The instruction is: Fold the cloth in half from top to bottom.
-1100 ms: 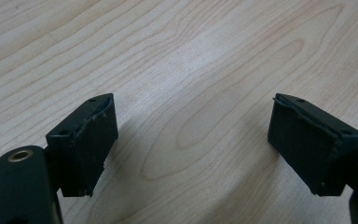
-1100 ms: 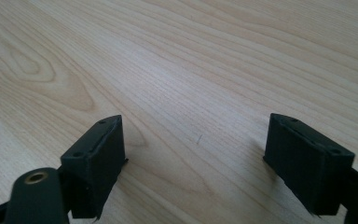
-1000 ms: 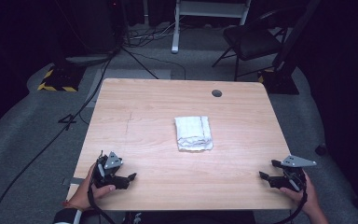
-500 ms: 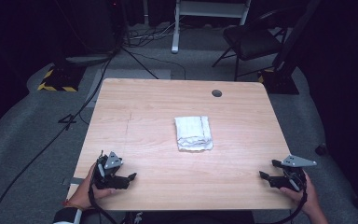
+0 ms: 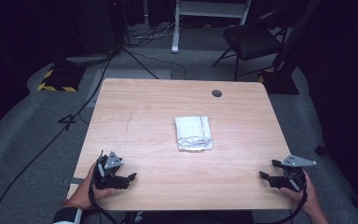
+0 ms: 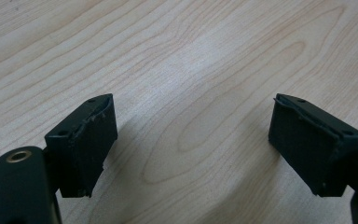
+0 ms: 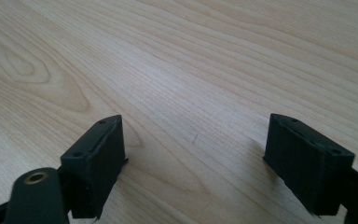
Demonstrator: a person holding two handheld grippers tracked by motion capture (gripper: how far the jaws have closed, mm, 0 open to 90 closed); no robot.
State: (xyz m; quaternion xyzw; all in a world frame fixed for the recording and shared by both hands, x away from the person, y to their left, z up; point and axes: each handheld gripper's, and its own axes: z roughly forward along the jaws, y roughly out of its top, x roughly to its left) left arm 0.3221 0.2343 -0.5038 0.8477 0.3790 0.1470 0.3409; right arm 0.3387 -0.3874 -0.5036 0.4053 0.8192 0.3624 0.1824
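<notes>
While the cloth [image 5: 193, 133] is lying folded mid-table, the left gripper [image 5: 127, 178] and right gripper [image 5: 266, 176] are resting wide apart at the near corners, gaping, gripping nothing; forearms are cut off.

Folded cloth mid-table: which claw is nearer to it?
Left, slightly. The left claw sits near-left of the cloth; the right claw sits near-right of it. Both are apart from it.
</notes>
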